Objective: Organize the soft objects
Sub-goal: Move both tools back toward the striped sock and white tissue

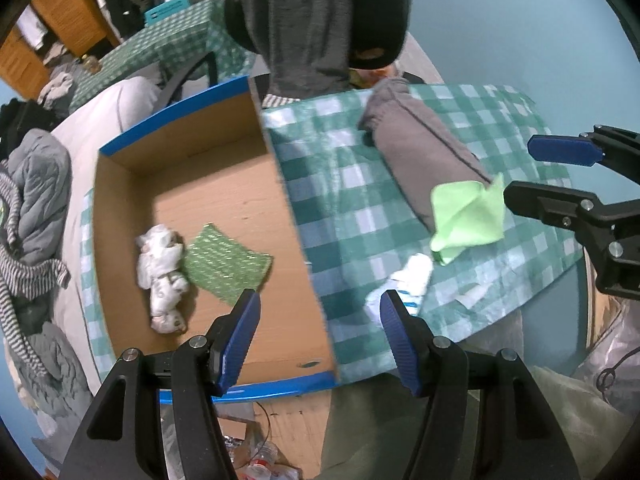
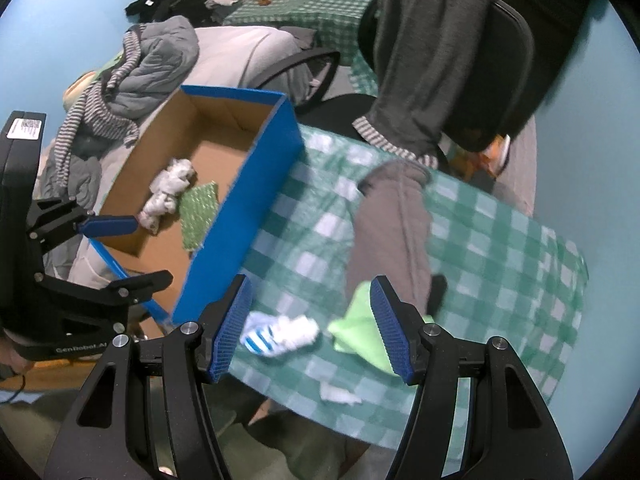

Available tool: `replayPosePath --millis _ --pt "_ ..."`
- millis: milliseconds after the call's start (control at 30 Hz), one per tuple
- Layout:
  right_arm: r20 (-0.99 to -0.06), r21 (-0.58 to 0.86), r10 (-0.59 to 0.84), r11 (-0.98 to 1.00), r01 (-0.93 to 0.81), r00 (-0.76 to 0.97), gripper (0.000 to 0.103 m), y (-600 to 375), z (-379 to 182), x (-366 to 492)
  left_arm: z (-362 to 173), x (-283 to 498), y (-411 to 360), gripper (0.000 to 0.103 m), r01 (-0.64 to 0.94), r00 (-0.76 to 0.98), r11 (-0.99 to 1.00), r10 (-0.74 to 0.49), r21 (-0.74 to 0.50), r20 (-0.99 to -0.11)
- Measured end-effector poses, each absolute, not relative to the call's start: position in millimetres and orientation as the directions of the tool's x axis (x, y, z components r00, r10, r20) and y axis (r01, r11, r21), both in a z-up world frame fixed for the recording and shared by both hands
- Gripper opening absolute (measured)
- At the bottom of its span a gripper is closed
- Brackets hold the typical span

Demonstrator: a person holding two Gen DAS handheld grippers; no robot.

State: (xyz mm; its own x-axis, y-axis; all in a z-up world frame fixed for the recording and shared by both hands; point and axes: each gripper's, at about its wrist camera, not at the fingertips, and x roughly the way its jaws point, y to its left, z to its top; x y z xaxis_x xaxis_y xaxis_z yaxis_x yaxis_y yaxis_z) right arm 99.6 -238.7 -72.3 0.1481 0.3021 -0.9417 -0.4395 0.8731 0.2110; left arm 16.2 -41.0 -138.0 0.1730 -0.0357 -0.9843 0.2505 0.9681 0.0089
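Left wrist view: box (image 1: 192,168) holds two items; sock (image 1: 404,284), green cloth (image 1: 468,220) and grey garment (image 1: 424,160) remain outside. Left gripper (image 1: 316,332) and right gripper (image 2: 310,328) gape, empty.

Both grippers: black plastic frames w/ silver screws, ribbed blue pads (image 1: 236,340); "GenRobot.AI" marking.

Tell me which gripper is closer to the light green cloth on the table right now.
Right. The right gripper hovers open almost over the light green cloth, with one blue pad at its edge. The left gripper hangs open at the cardboard box wall, with the striped sock between it and the cloth.
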Motion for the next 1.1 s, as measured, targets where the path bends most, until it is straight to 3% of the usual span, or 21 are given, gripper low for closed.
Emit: replayPosePath --millis 567,1100 --pt "-0.948 0.228 0.298 0.878 -0.420 0.110 0.063 -289 -112 50 -176 -4 -89 0.065 0.304 0.096 0.951 -0.096 -0.063 -0.991" --pt "-0.959 0.220 0.283 0.804 -0.553 0.030 0.063 -296 -171 21 -214 -19 -113 0.068 0.345 0.082 0.937 -0.098 -0.064 -0.992"
